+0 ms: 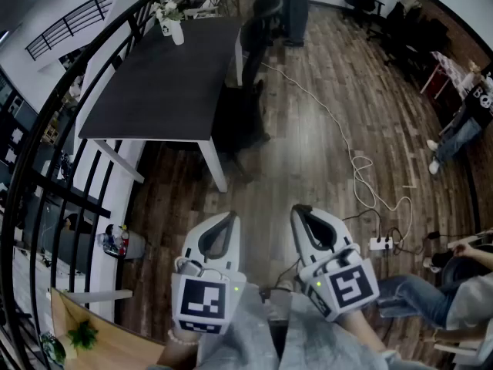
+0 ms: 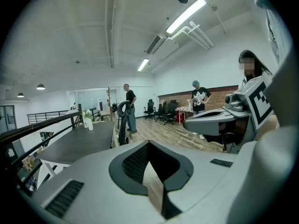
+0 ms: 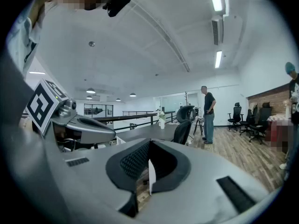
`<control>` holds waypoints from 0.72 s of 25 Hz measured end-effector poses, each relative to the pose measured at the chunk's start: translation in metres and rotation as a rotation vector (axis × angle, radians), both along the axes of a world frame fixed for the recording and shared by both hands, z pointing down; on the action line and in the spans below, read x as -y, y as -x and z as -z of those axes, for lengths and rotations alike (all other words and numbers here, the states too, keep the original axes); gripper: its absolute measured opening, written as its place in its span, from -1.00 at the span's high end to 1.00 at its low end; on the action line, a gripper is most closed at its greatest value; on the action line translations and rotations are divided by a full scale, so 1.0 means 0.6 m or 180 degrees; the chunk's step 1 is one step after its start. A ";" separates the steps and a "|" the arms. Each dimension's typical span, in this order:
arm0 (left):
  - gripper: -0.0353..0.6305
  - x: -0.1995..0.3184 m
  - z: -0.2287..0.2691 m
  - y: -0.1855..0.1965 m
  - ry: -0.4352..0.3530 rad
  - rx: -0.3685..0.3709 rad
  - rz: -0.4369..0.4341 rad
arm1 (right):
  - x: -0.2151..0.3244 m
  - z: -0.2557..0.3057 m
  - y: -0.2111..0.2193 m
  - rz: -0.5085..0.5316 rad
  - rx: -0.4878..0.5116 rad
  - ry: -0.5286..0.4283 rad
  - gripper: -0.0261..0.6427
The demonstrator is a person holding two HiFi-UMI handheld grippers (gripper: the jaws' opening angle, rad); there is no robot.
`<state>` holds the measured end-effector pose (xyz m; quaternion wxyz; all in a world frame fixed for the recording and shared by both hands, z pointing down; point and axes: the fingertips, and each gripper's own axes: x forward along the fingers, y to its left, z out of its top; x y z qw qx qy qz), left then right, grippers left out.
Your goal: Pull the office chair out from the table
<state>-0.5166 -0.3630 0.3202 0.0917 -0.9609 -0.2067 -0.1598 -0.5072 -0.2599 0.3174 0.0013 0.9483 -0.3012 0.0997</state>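
Office chair [image 1: 240,118] at the table's [image 1: 154,83] right edge lies well ahead of my closed, empty left gripper [image 1: 223,226] and right gripper [image 1: 304,216].

The head view is taken from high above and is faced steeply down, so the left gripper [image 1: 229,216] and the right gripper [image 1: 300,209] are shown near at the bottom, with the table [image 1: 162,75] and the office chair [image 1: 245,118] well ahead of both pairs of jaws. Each gripper view is taken from just behind its own jaws, very near them, and is directed along them almost level. The table, the office chair and a standing person [image 1: 296,6] beyond the jaw tips are shared by all three views.
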 end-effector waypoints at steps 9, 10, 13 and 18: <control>0.86 -0.022 0.003 -0.002 -0.0004 -0.0006 -0.0014 | -0.020 0.002 -0.001 0.0001 -0.0005 -0.0018 0.93; 0.86 -0.022 0.003 -0.001 -0.0004 -0.0008 -0.0010 | -0.020 0.002 0.001 0.0004 -0.0008 -0.0020 0.93; 0.86 -0.030 0.004 0.002 -0.0005 -0.0013 -0.0002 | -0.027 0.003 0.003 0.0008 -0.0013 -0.0019 0.93; 0.86 -0.049 0.008 0.002 -0.0014 -0.0018 0.0040 | -0.050 0.006 0.000 -0.0003 -0.0004 -0.0068 0.93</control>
